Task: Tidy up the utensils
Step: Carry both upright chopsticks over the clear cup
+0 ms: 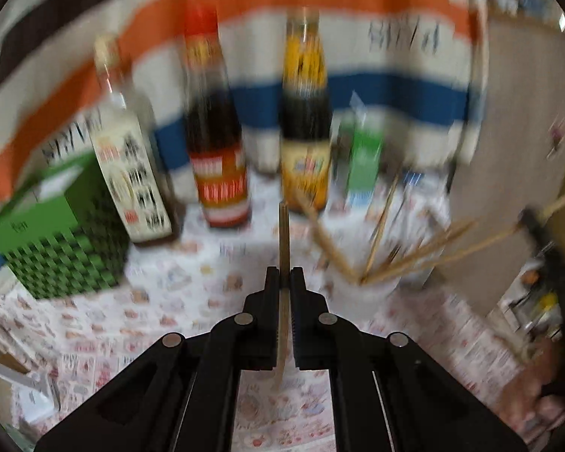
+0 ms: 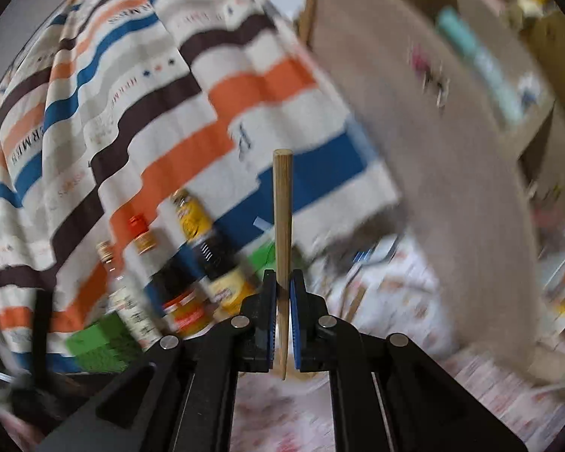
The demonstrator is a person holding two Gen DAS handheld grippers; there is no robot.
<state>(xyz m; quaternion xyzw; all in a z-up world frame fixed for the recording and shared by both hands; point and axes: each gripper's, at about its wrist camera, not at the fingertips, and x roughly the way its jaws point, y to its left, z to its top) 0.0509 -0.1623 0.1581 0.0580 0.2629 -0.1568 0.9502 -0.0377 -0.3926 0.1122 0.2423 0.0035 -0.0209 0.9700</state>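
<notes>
My left gripper is clamped on 1 wooden chopstick, which stands upright between the pads, above the patterned table. Just right of it, a white cup holds several chopsticks fanned outward. My right gripper pinches another chopstick, blunt end up. Behind the cup stand 3 bottles.

You can't read the labels on the three bottles past your left jaws; they are too blurry. The white cup to the right of those jaws is smeared, so you can't count the chopsticks in it. Past your right jaws, the shelf is a blur, and the picture edge cuts it off.
</notes>
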